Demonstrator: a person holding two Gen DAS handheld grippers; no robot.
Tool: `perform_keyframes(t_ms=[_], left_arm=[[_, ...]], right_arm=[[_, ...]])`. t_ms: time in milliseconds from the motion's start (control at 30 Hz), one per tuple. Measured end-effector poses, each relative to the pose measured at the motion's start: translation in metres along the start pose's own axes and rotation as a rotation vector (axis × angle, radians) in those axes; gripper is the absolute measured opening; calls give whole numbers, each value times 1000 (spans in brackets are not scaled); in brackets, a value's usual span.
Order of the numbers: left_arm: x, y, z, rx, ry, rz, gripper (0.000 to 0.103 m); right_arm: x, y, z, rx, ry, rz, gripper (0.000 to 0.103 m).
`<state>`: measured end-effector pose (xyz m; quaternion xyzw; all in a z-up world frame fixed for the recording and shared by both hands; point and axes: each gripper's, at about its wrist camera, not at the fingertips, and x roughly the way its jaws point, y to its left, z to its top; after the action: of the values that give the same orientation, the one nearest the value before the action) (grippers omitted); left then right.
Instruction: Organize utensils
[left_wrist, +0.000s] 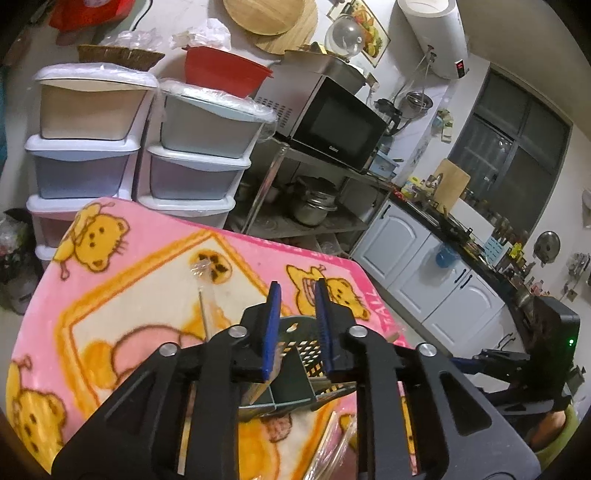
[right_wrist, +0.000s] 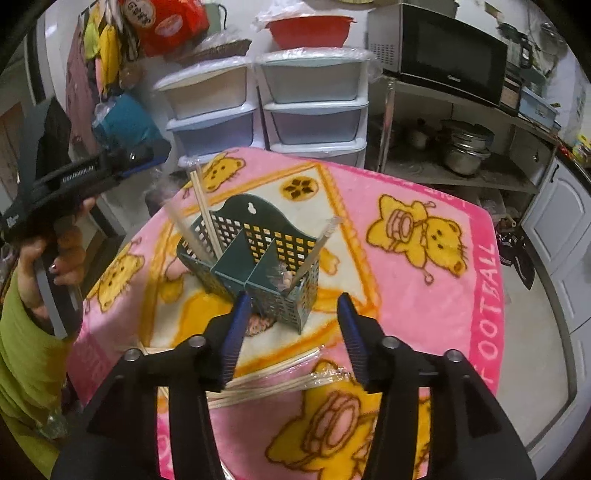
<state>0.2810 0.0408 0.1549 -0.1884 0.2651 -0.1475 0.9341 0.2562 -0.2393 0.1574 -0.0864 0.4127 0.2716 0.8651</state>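
Observation:
A dark green perforated utensil holder (right_wrist: 258, 236) with compartments stands on the pink bear blanket (right_wrist: 424, 295). Plastic-wrapped chopsticks (right_wrist: 203, 206) lean in its left compartment, and another wrapped pair (right_wrist: 317, 243) leans in the right one. More wrapped chopsticks (right_wrist: 277, 376) lie on the blanket under my right gripper (right_wrist: 292, 299), which is open just in front of the holder's near corner with nothing held. My left gripper (left_wrist: 298, 295) hovers over the holder (left_wrist: 295, 373), its pads slightly apart and empty. The leaning chopsticks (left_wrist: 205, 310) are just left of it. A hand holds the left gripper (right_wrist: 144, 162).
Stacked plastic drawers (right_wrist: 310, 107) stand behind the table. A microwave (right_wrist: 450, 55) sits on a metal rack with pots (right_wrist: 465, 147) below. White cabinets (right_wrist: 561, 236) run along the right. The table edge drops off at the right and the far side.

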Motion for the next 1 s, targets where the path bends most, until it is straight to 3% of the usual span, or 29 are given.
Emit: perform_keyframes(t_ms=[133, 367, 533, 633, 1000], left_arm=[[-4, 2, -5, 1, -5, 10, 36], [-16, 6, -15, -2, -19, 13, 56], [-28, 4, -20, 19, -37, 22, 82], [-38, 5, -25, 24, -53, 24, 92], [-64, 13, -54, 19, -70, 56, 92]], right_arm=[[-6, -1, -8, 11, -19, -1, 58], [-11, 3, -23, 9, -45, -20, 66], [-15, 5, -33, 13, -69, -30, 71], [-16, 7, -39, 15, -82, -35, 73], [-23, 23, -57, 16, -156, -22, 74]])
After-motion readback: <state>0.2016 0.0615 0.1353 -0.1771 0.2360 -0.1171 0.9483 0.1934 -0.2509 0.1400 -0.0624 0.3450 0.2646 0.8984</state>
